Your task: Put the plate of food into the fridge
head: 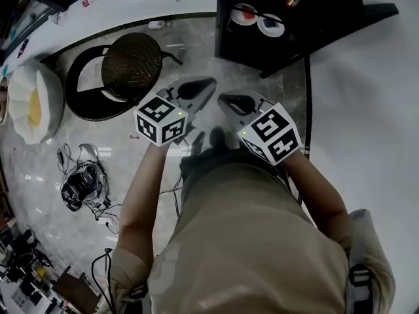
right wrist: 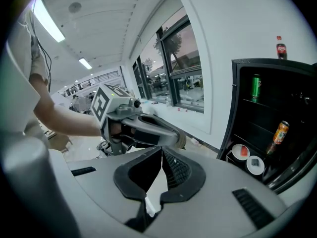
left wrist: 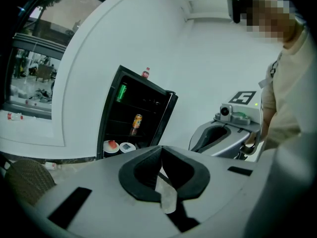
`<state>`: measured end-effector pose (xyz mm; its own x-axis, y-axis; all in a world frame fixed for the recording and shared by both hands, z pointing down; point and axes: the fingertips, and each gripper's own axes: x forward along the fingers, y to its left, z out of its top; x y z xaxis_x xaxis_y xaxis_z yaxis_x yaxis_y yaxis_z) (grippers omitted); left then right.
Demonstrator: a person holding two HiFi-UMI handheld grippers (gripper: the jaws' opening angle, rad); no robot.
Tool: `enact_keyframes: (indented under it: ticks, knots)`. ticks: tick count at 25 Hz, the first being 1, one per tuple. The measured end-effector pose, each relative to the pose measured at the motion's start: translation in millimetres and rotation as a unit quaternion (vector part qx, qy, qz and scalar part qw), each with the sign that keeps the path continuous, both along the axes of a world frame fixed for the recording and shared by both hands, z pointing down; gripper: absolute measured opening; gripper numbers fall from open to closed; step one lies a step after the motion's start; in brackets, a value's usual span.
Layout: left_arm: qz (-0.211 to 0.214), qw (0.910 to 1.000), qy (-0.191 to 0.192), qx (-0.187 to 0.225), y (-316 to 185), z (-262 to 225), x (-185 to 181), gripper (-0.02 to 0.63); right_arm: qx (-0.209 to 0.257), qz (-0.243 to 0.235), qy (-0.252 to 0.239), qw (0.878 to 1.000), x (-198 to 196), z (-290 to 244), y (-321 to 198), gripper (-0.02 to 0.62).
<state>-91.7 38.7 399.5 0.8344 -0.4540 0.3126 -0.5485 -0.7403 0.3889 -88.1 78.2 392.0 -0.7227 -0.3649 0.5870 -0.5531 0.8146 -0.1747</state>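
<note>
Lowest in the head view, close against the person's body, the left hand-held gripper [head: 208,84] and the right hand-held gripper [head: 224,99] point up the frame side by side. Each has its jaws pressed together on nothing, and neither carries a plate. Below them is a pale marbled floor [head: 39,162], with a tangle of cables [head: 82,182] at the lower left. A round wicker-seated chair [head: 131,64] stands just beyond the left gripper's marker cube. Farthest off, at the upper right of the head view, is the black fridge [right wrist: 233,113], its door [left wrist: 167,114] swung wide. The plate of food [head: 244,13], white with something red on it, appears to sit on the fridge's lowest level, just beside a second plate [head: 270,25] that holds a dark item. A green can [right wrist: 256,88] and an orange can [right wrist: 281,132] stand on the shelves above, and a bottle [right wrist: 281,47] stands on top. Judged from this, the plate is already placed and only the door is left. To close it well, step nearer, lay one closed gripper flat against the door's outer face near its free edge, and push it round slowly. First check that both plates sit far enough back to clear the sill, so the door does not catch a rim or jolt the food.
</note>
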Motion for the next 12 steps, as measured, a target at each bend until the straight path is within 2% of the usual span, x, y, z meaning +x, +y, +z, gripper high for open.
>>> enact_keyframes:
  ticks: [12]
  knots:
    - [0.012,0.9998,-0.003,0.014,16,-11,7,0.010,0.009,0.014,0.004,1.000,9,-7,13,0.023]
